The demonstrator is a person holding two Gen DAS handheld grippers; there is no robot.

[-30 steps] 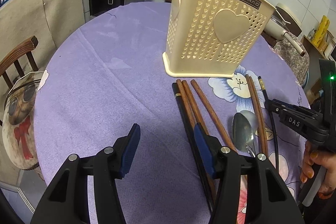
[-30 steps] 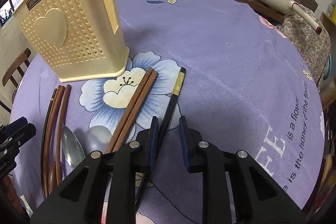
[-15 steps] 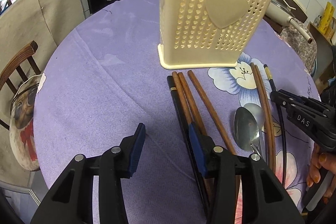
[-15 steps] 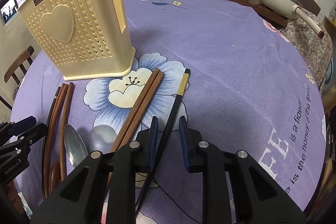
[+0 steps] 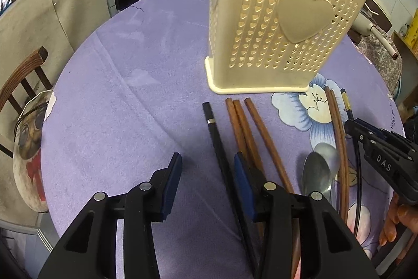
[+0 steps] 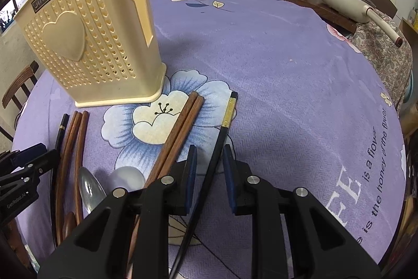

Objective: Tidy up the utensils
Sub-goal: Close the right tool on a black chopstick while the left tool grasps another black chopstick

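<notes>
Both hand-held grippers are straddling black chopsticks lying on the bench in front of the cream utensil holder.

My left hand-held gripper is standing part open, its pads clear of the silver-banded black chopstick passing between them; my right hand-held gripper is sitting narrow around the gold-banded black chopstick, seemingly not yet pinching it; brown chopsticks and a spoon are lying between the two.
</notes>
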